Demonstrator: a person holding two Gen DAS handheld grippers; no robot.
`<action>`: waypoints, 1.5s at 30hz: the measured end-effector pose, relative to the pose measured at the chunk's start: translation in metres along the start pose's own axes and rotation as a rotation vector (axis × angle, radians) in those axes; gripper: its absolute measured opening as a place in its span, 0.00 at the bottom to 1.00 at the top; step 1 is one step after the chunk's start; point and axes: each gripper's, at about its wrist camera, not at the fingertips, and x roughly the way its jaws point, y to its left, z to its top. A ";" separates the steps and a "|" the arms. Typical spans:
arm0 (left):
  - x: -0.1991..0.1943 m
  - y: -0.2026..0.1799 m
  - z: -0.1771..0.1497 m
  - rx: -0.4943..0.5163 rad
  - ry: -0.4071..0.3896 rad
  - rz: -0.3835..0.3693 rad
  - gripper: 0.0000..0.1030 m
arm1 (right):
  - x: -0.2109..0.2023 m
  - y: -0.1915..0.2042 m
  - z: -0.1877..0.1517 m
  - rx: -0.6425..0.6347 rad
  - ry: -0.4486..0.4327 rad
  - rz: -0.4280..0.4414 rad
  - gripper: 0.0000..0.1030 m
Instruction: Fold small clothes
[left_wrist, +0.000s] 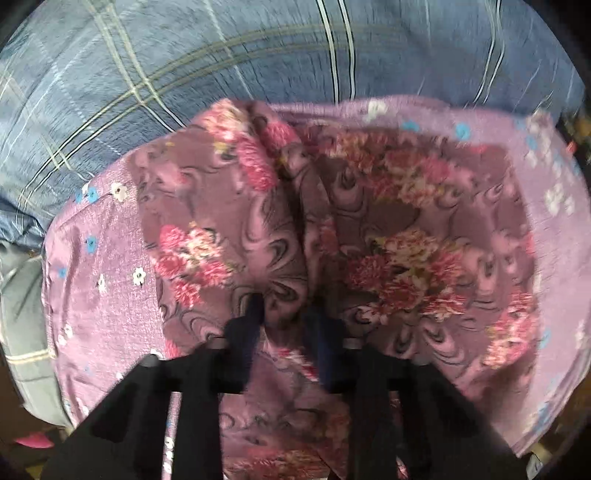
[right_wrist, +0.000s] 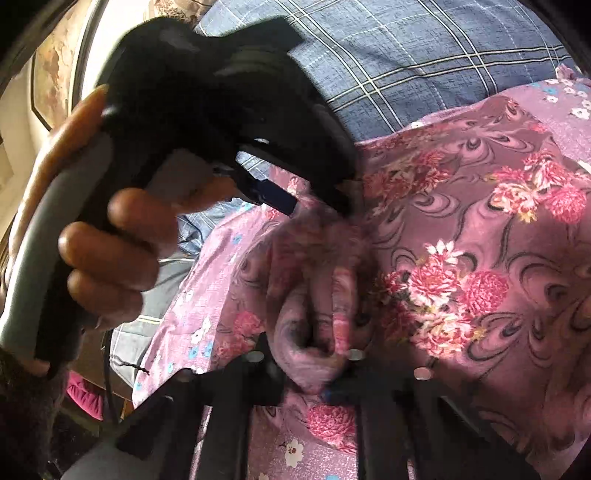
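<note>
A purple garment with big pink flowers lies bunched on a lilac sheet with small flowers. My left gripper is shut on a ridge of the garment near its middle fold. In the right wrist view the garment fills the right side, and my right gripper is shut on a bunched fold of it. The left gripper and the hand holding it show at upper left there, its fingers pinching the cloth just beyond the right one.
A blue plaid bedcover lies beyond the lilac sheet and also shows in the right wrist view. The bed edge drops off at lower left, with something pink on the floor.
</note>
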 end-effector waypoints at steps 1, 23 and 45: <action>-0.007 0.001 -0.003 -0.006 -0.022 0.002 0.12 | -0.003 0.001 0.000 0.002 -0.014 0.006 0.07; -0.061 -0.075 -0.015 -0.062 -0.190 -0.435 0.16 | -0.122 -0.059 -0.013 0.192 -0.085 -0.270 0.21; 0.003 0.067 -0.022 -0.299 -0.199 -0.613 0.55 | -0.056 -0.072 0.133 0.129 -0.041 -0.251 0.08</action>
